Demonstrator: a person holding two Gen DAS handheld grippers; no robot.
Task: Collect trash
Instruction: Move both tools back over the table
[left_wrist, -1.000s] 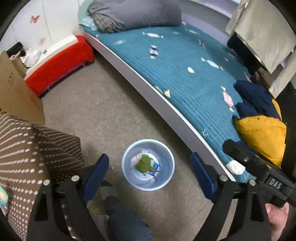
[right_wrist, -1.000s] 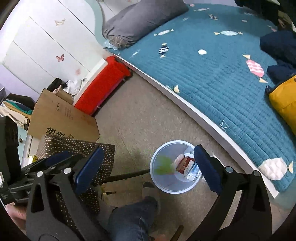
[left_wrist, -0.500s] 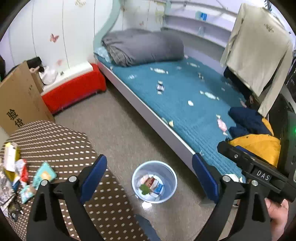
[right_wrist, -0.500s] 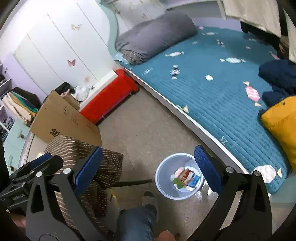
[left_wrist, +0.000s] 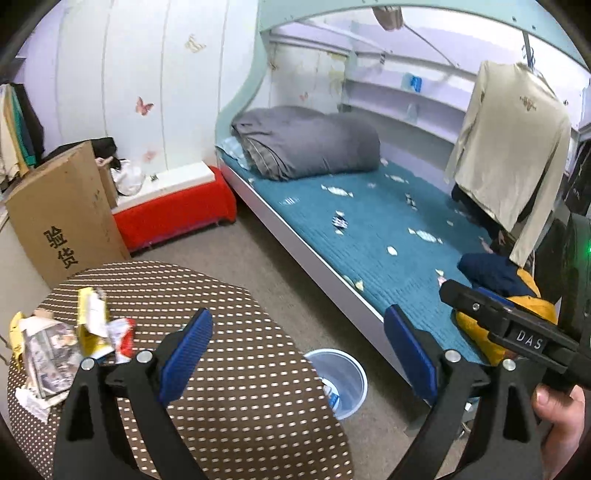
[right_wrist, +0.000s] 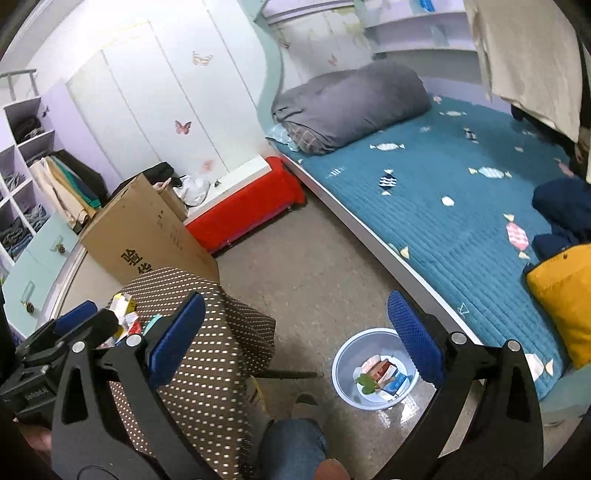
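The letters "DAS" stand in white on a small black label of the black right gripper (left_wrist: 524, 334), to the right of the left claw. Black characters "验货" are printed on the tall brown cardboard box (left_wrist: 62, 218), beyond it to the left.

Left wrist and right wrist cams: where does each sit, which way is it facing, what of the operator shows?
Left wrist: on the open left gripper, above the dotted table, facing the bed; trash pile at left; the right gripper and a hand show at right.
Right wrist: on the open right gripper, higher, tilted down at the floor and bin; the left gripper shows at left, a jeans knee and foot below.
Shared: table, bin, bed, cardboard box, grey duvet.
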